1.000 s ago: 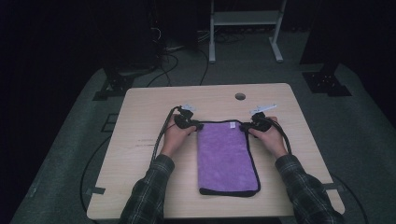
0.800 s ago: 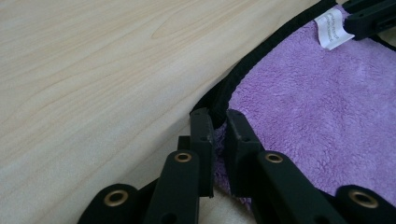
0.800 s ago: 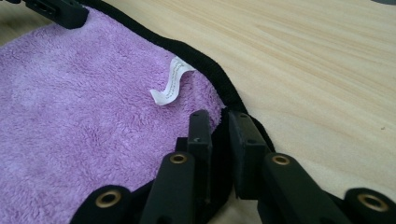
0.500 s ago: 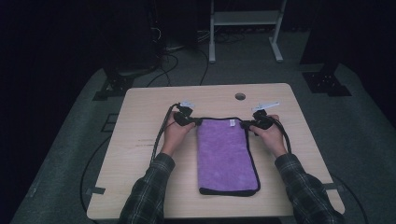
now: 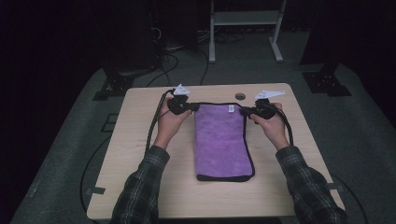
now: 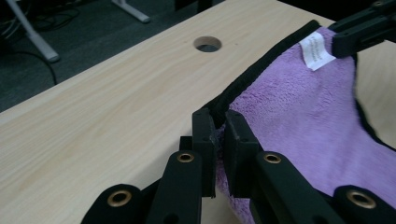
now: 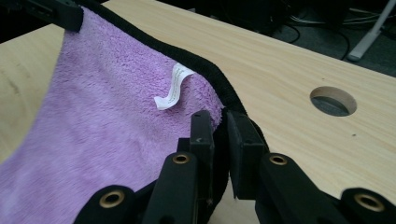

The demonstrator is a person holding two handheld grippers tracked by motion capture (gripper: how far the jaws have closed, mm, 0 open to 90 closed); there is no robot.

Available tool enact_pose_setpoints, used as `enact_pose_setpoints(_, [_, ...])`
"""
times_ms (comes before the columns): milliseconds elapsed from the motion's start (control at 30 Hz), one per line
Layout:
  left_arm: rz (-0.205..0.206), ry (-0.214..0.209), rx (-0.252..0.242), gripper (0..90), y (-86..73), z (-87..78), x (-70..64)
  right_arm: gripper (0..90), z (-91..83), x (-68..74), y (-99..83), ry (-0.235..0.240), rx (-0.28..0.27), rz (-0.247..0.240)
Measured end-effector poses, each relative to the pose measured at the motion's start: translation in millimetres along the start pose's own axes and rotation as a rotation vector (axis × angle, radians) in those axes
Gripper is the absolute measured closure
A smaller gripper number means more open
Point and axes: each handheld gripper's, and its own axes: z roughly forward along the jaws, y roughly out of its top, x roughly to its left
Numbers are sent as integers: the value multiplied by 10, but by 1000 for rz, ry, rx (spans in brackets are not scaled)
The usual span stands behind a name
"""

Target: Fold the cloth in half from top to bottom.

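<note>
- Left gripper clenched on the far left corner of the purple towel; right gripper clamped on the far right corner.
- Towel stretched between both, trailing back over the counter toward the person.
- Best lifted evenly, far edge kept taut (white label just ahead of right gripper), both grips kept level.

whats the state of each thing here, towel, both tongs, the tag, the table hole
purple towel: folded into a long strip, far edge lifted off the table, near end lying flat
left tongs: shut on the towel's far left corner
right tongs: shut on the towel's far right corner
white tag: sewn at the far hem, curled, facing up
table hole: open, nothing in it
table: bare wood around the towel
</note>
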Motion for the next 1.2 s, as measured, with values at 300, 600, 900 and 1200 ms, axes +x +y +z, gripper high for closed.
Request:
enact_pose_setpoints(300, [-1, -77, -11, 842, -179, -217, -175, 805, -167, 117, -188, 74, -16, 2])
enact_pose_setpoints(600, [-16, -149, -12, 843, -429, -340, -402, 804, -284, 258, -439, 113, 21, -1])
enact_pose_setpoints(900, [-34, -195, 20, 843, -629, -493, -600, 803, -494, 463, -611, 148, 23, -24])
enact_pose_setpoints(1200, [-33, -237, 67, 842, -860, -581, -853, 800, -663, 639, -825, 178, 51, -31])
